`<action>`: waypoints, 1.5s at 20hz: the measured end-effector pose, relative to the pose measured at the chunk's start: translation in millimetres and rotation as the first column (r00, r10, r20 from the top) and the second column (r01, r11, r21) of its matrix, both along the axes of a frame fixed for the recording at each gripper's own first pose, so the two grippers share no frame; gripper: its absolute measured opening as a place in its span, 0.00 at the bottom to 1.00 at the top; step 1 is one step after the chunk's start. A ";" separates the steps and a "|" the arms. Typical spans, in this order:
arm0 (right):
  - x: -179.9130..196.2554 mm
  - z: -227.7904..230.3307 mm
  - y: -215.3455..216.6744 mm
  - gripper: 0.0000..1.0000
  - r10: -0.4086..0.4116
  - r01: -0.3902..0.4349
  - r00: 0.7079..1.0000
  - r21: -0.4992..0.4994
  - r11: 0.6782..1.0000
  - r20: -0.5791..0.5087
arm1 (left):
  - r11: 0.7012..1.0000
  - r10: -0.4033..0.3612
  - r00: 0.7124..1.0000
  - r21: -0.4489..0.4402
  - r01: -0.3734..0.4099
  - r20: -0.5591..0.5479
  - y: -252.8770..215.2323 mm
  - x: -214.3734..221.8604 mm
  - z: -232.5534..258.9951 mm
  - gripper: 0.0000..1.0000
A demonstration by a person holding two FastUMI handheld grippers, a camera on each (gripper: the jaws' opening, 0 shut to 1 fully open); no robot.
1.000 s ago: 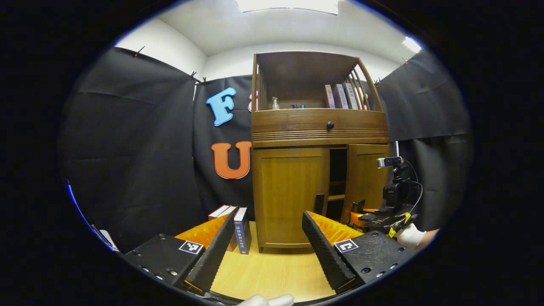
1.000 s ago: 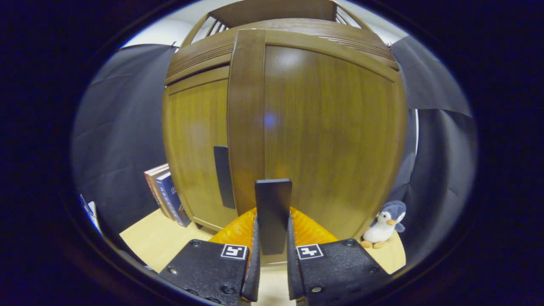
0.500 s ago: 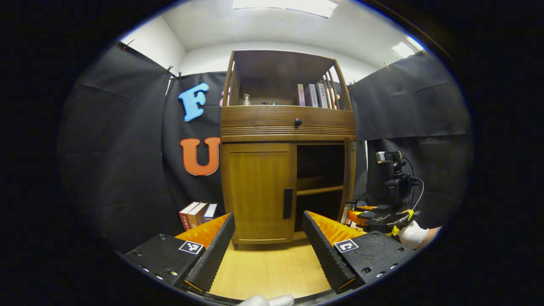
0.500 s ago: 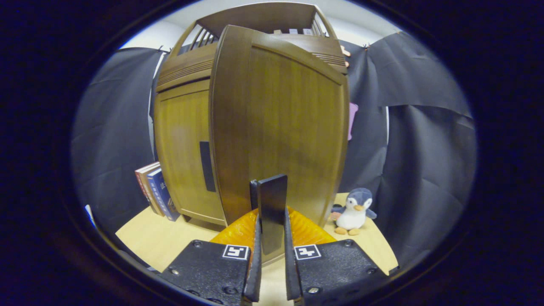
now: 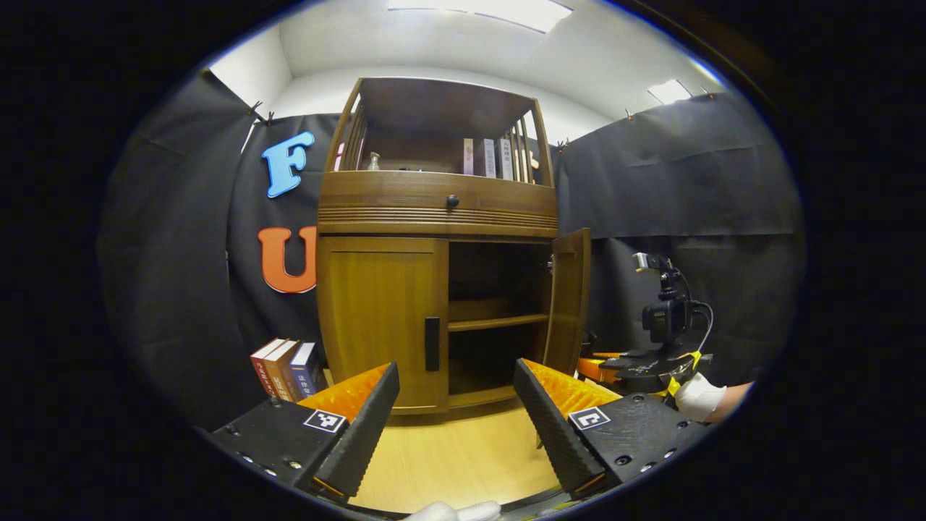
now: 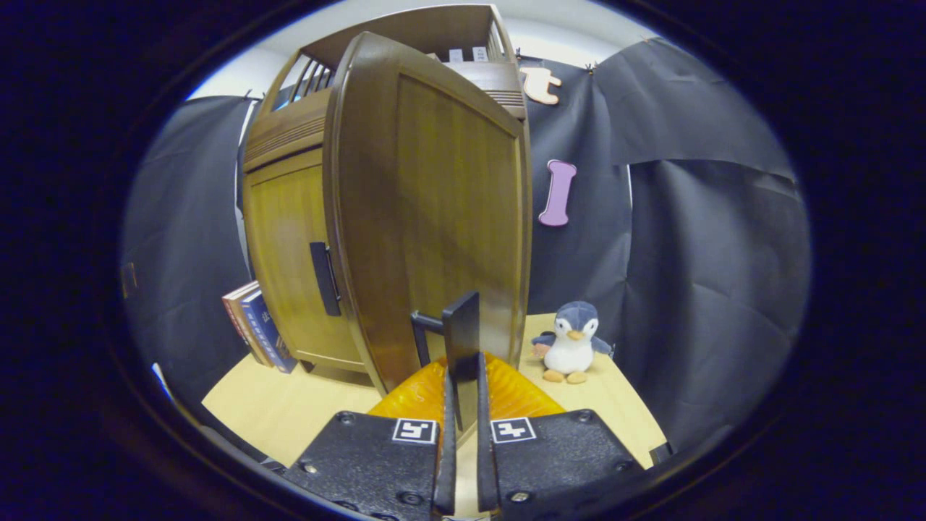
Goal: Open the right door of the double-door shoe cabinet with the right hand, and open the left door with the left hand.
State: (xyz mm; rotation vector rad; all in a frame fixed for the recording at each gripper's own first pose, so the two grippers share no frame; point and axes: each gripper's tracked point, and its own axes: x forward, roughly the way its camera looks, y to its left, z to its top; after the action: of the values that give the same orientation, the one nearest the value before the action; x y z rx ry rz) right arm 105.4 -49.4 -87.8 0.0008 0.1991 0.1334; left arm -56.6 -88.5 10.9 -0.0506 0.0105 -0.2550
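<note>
The cabinet stands ahead of the left gripper, a brown wooden piece with visible grain, a grooved band under a drawer with a round dark knob, and a slatted open shelf on top. Its right door is swung out, showing a dark interior with one plank shelf; the left door lies flush, its flat dark handle straight ahead between the left gripper's widely parted, ridged fingers. In the right gripper view, the right gripper is clamped on the right door's handle, a thin flat dark bar, the glossy panel rising just beyond. A plush penguin sits to its right; books lean at far left, partly cut off.
</note>
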 end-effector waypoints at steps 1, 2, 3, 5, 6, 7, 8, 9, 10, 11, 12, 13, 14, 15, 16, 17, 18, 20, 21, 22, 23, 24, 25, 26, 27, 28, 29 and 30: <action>0.0 1.1 -8.3 0.13 0.002 -0.002 1.000 0.005 1.000 0.001 | 1.000 -0.005 1.000 -0.003 0.005 -0.002 -8.4 1.0 3.0 0.96; -0.6 -0.5 -13.9 0.12 0.007 -0.007 1.000 0.009 1.000 0.001 | 1.000 -0.006 1.000 -0.003 0.006 -0.001 -16.2 2.6 6.3 0.97; -1.2 0.1 -22.5 0.10 0.020 -0.020 1.000 0.010 1.000 -0.002 | 1.000 -0.006 1.000 -0.001 0.006 0.004 -25.6 5.1 10.3 0.97; -2.0 -0.6 -40.2 0.07 0.053 -0.053 0.999 0.005 0.999 -0.010 | 1.000 0.003 1.000 0.012 -0.003 0.020 -41.0 13.0 15.8 0.96; -2.4 -0.2 -51.2 0.07 0.073 -0.073 0.997 -0.002 0.997 -0.015 | 1.000 0.013 1.000 0.016 -0.013 0.015 -49.6 16.7 16.7 1.00; -3.2 1.3 -62.1 0.06 0.094 -0.094 0.995 -0.012 0.995 -0.021 | 1.000 0.017 1.000 0.013 -0.017 0.004 -62.9 17.2 15.5 0.95; -0.5 0.1 -71.9 0.05 0.107 -0.107 0.994 -0.016 0.994 -0.025 | 1.000 0.018 1.000 0.003 -0.018 0.003 -77.6 15.7 18.8 1.00; 2.1 1.3 -81.7 0.05 0.115 -0.115 0.993 -0.011 0.993 -0.030 | 1.000 0.022 1.000 -0.006 -0.022 0.007 -93.5 12.7 26.2 0.95; 4.2 1.9 -89.7 0.05 0.124 -0.124 0.992 -0.007 0.992 -0.033 | 1.000 0.028 1.000 -0.008 -0.028 0.004 -107.1 11.6 29.5 0.95; 7.7 3.7 -98.7 0.05 0.133 -0.133 0.991 -0.007 0.991 -0.035 | 0.999 0.035 0.999 -0.007 -0.035 0.000 -118.2 10.5 29.8 0.95; 11.2 3.8 -109.0 0.04 0.139 -0.139 0.990 -0.009 0.990 -0.036 | 0.999 0.042 0.999 -0.003 -0.042 -0.002 -128.2 10.3 30.2 0.95; 16.1 4.6 -118.8 0.04 0.148 -0.149 0.988 -0.013 0.989 -0.034 | 0.999 0.052 0.999 0.002 -0.052 -0.002 -137.7 8.8 31.3 0.95; 20.5 3.9 -126.0 0.04 0.159 -0.160 0.987 -0.015 0.987 -0.031 | 0.998 0.062 0.998 0.009 -0.062 -0.003 -146.7 8.0 31.8 0.95; 22.8 4.5 -130.8 0.04 0.177 -0.177 0.984 -0.011 0.984 -0.031 | 0.997 0.075 0.997 0.015 -0.075 0.000 -154.8 5.9 32.4 0.95; 24.3 5.8 -131.7 0.04 0.204 -0.204 0.979 -0.008 0.979 -0.029 | 0.996 0.088 0.996 0.021 -0.088 0.002 -161.8 4.6 33.4 0.95; 24.9 6.2 -131.1 0.04 0.232 -0.233 0.972 -0.014 0.972 -0.025 | 0.994 0.103 0.995 0.024 -0.103 0.003 -168.8 2.3 33.2 0.95; 23.9 5.1 -131.6 0.04 0.260 -0.261 0.965 -0.032 0.965 -0.019 | 0.993 0.118 0.993 0.025 -0.118 0.004 -176.0 0.2 33.5 0.95; 25.4 6.0 -133.0 0.04 0.304 -0.304 0.953 -0.056 0.951 -0.011 | 0.990 0.141 0.990 0.025 -0.140 -0.003 -189.9 -2.7 31.9 0.95; 26.5 7.5 -134.7 0.04 0.321 -0.321 0.947 -0.050 0.946 -0.009 | 0.989 0.149 0.989 0.026 -0.149 -0.008 -196.5 -3.6 31.7 0.95; 28.8 7.1 -139.5 0.04 0.332 -0.333 0.943 -0.038 0.942 -0.010 | 0.988 0.153 0.988 0.027 -0.152 -0.014 -203.4 -4.7 31.4 0.95; 30.4 7.3 -143.1 0.04 0.348 -0.348 0.938 -0.014 0.937 -0.015 | 0.987 0.155 0.988 0.030 -0.155 -0.021 -209.3 -6.2 31.6 0.95; 31.4 5.7 -145.5 0.04 0.364 -0.364 0.931 0.028 0.931 -0.022 | 0.987 0.157 0.987 0.036 -0.156 -0.026 -214.7 -6.7 31.9 0.95; 30.9 5.3 -145.2 0.04 0.383 -0.381 0.923 0.066 0.922 -0.029 | 0.987 0.159 0.987 0.043 -0.158 -0.023 -218.9 -8.0 34.0 0.95; 28.7 6.9 -146.0 0.04 0.390 -0.387 0.920 0.075 0.919 -0.029 | 0.985 0.164 0.986 0.052 -0.163 -0.021 -222.9 -8.4 36.4 0.95; 29.3 8.2 -145.3 0.04 0.393 -0.391 0.919 0.058 0.918 -0.024 | 0.984 0.167 0.986 0.059 -0.165 -0.019 -227.4 -10.0 37.8 0.95; 29.6 8.0 -146.7 0.04 0.393 -0.392 0.920 0.027 0.919 -0.017 | 0.984 0.167 0.986 0.063 -0.166 -0.015 -230.9 -10.8 38.2 0.94; 30.1 7.5 -148.0 0.04 0.392 -0.392 0.920 -0.003 0.920 -0.010 | 0.984 0.168 0.986 0.067 -0.167 -0.014 -233.6 -11.5 39.1 0.94; 30.3 7.9 -148.9 0.04 0.393 -0.393 0.920 -0.021 0.919 -0.007 | 0.981 0.182 0.983 0.068 -0.181 -0.011 -232.7 -11.6 40.3 0.94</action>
State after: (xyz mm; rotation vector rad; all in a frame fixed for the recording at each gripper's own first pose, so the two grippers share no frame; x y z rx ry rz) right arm 135.7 -198.3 -79.9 -0.0612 0.2018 0.5336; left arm -68.2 -321.3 51.2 0.0131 0.0309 -0.0719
